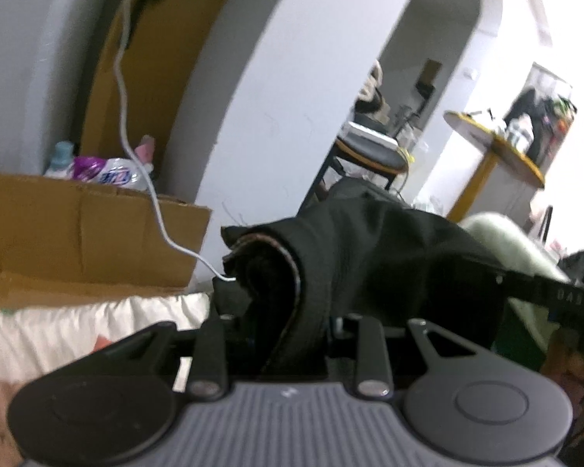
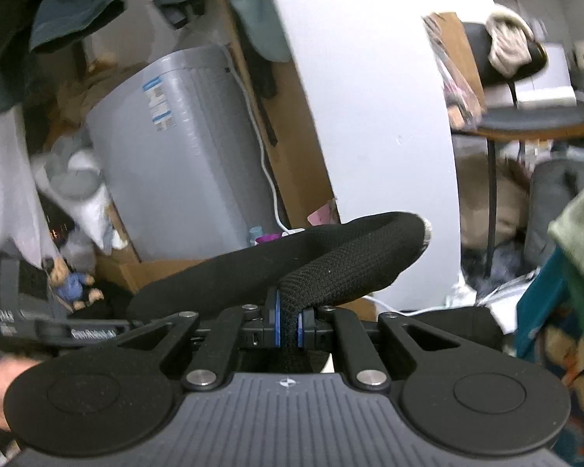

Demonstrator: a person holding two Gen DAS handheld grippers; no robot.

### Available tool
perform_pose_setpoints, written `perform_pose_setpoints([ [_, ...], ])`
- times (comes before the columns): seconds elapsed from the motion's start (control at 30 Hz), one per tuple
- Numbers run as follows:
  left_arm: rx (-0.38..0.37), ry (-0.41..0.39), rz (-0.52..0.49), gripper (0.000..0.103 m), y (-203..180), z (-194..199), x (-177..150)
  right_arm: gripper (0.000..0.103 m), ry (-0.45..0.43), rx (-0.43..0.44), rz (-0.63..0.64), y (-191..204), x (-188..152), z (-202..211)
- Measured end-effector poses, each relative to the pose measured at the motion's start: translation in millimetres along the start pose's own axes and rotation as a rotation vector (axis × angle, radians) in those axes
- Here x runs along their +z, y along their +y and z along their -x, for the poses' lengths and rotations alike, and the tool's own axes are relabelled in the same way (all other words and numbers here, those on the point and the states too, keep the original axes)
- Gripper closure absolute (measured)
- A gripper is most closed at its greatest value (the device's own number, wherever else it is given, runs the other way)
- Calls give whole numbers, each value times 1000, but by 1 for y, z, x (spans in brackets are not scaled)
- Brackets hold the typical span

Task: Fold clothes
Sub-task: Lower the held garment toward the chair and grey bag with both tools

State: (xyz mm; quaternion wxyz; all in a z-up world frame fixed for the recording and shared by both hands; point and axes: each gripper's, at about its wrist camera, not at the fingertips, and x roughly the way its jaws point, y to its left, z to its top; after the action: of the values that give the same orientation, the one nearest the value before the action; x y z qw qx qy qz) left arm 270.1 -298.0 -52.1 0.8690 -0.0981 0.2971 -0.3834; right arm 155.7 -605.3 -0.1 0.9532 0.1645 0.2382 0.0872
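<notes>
Both the left tongs (image 1: 288,327) and the right tongs (image 2: 288,329) clench the black garment (image 1: 370,257), limp, light and floppy, best held by its thick ribbed hem (image 2: 331,268).

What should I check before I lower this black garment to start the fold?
1. Left hand-held gripper grip: black garment is bunched between the fingers; ok.
2. Right hand-held gripper grip: the garment's ribbed black edge is pinched between the blue pads; ok.
3. Garment spread flat between grippers: it hangs bunched and rolled; not ok.
4. White cable clear of the cloth: it runs right up to the garment near the left gripper; not ok.
5. Landing surface: only a strip of white bedding shows below; cannot tell.
</notes>
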Motion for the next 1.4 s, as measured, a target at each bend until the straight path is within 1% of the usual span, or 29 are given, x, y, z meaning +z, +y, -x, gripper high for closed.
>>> perform_pose_setpoints([
  [0.13, -31, 10, 7, 72, 9, -34, -4, 96, 10, 1, -9, -16, -9, -18],
  [0.2, -46, 15, 10, 72, 13, -50, -7, 96, 19, -13, -7, -28, -12, -25],
  [0.3, -70, 22, 15, 72, 20, -75, -10, 96, 18, -52, -15, -50, -16, -36],
  [0.37, -82, 41, 12, 72, 19, -95, -13, 96, 22, -77, -21, -63, -18, -44],
  [0.67, -129, 73, 24, 72, 18, -144, -21, 96, 17, -223, -19, -113, -18, -73],
  [0.83, -155, 90, 31, 72, 18, -171, -26, 96, 15, -303, 20, -125, -20, -90],
  [1.13, -174, 121, 92, 72, 25, -208, -38, 96, 31, -375, 90, -138, -21, -122],
  [1.23, -187, 149, 117, 72, 28, -221, -42, 96, 45, -402, 106, -144, -23, -134],
  [1.3, -191, 167, 127, 72, 31, -230, -45, 96, 57, -421, 114, -147, -25, -143],
  [1.37, -183, 168, 112, 72, 31, -237, -47, 96, 63, -439, 115, -152, -26, -153],
  [1.4, -181, 170, 122, 72, 33, -240, -47, 96, 64, -448, 117, -154, -27, -158],
])
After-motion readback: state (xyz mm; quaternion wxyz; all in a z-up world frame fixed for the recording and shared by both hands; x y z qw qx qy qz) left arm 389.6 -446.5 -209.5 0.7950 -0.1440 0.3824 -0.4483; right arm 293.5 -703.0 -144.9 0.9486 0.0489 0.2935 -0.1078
